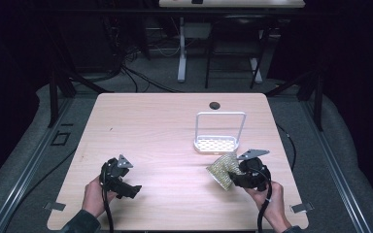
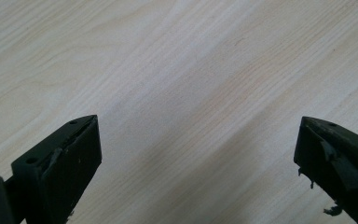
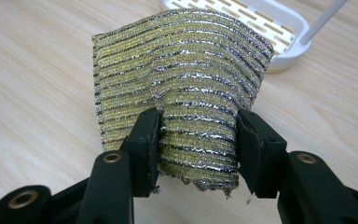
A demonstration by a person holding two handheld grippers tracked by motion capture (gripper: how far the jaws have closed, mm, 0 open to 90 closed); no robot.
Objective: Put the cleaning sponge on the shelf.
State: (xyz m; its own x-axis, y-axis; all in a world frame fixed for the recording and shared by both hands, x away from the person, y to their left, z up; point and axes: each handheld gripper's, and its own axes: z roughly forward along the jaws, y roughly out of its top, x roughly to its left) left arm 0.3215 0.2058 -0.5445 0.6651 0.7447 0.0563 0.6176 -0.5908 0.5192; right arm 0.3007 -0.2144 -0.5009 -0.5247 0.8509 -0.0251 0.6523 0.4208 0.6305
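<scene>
Black hand-held gripper (image 1: 126,187), grey plate, trailing cable

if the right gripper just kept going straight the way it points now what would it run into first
Probably the white slotted rack. The right gripper, shut on the sparkly yellow sponge cloth, points toward it, with bare table between. The cloth's far edge would likely touch first; depth is hard to judge.

You have a scouring pad (image 3: 182,93) of gold and silver striped mesh pinched between the jaws of your right gripper (image 3: 196,140), squeezed narrow at the grip and fanning out beyond it, lifted off the table. Just past it stands a white slotted tray (image 1: 216,144) with a tall wire handle, empty.
</scene>
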